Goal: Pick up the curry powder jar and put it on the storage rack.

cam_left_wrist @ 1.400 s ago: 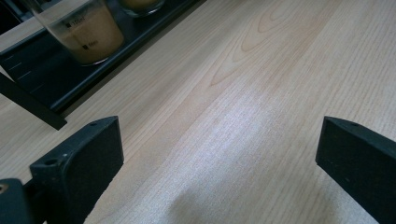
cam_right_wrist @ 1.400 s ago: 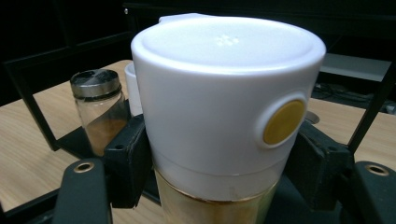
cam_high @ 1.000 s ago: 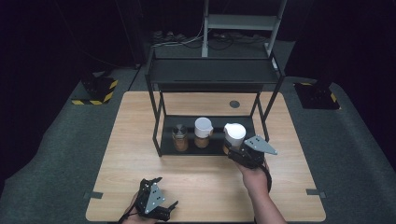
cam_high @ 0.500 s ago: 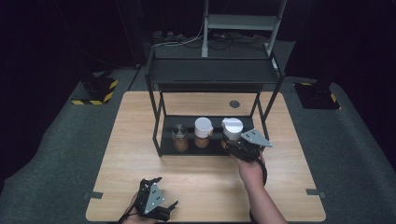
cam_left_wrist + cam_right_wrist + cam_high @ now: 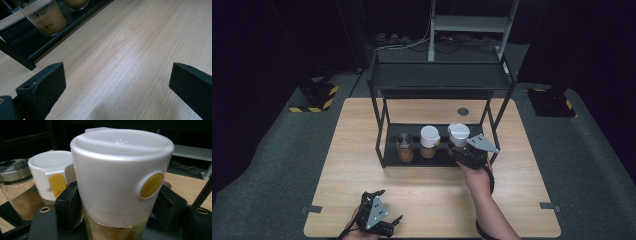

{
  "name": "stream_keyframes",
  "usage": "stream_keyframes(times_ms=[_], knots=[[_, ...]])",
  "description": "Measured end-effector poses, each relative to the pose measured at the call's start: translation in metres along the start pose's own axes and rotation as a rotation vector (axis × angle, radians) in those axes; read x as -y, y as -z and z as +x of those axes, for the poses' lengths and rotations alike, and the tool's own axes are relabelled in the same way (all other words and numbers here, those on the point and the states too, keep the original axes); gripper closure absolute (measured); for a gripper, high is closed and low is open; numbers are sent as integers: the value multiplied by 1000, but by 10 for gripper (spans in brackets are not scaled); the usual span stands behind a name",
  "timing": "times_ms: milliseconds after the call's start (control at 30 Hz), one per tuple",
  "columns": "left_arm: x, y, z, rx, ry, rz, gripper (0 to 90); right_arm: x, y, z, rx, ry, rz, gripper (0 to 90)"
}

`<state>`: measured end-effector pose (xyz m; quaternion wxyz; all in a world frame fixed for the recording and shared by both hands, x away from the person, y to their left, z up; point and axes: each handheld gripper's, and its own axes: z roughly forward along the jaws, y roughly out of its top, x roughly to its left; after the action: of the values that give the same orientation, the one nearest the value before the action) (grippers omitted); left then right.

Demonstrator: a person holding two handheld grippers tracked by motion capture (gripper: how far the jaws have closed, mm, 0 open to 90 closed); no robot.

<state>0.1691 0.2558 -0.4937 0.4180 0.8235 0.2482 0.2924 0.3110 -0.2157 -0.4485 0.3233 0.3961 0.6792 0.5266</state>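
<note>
Jar carried into rack, right end of bottom shelf.
The right gripper [image 5: 462, 150] grips the white-capped jar [image 5: 120, 185], now moved from the table edge in beside the second white-capped jar [image 5: 429, 141]; likely ready for release. The left gripper [image 5: 377, 220] rests open on the table [image 5: 532, 200].

High view overlooks the table [image 5: 432, 200]; 2 gripper views sit close, perhaps sharing the rack [image 5: 437, 80].

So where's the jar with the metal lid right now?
The metal-lid jar stands at the left end of the rack's bottom shelf in the high view, beside a white-capped jar.
</note>
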Motion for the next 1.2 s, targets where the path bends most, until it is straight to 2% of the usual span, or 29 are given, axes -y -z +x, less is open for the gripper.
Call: stream_keyframes(times_ms=[633, 1200], knots=[[1, 1, -1, -1, -9, -6, 12, 9, -20, -2, 15, -7, 38, 305], [3, 2, -1, -3, -1, -17, 12, 16, -27, -3, 15, -19, 57, 305]])
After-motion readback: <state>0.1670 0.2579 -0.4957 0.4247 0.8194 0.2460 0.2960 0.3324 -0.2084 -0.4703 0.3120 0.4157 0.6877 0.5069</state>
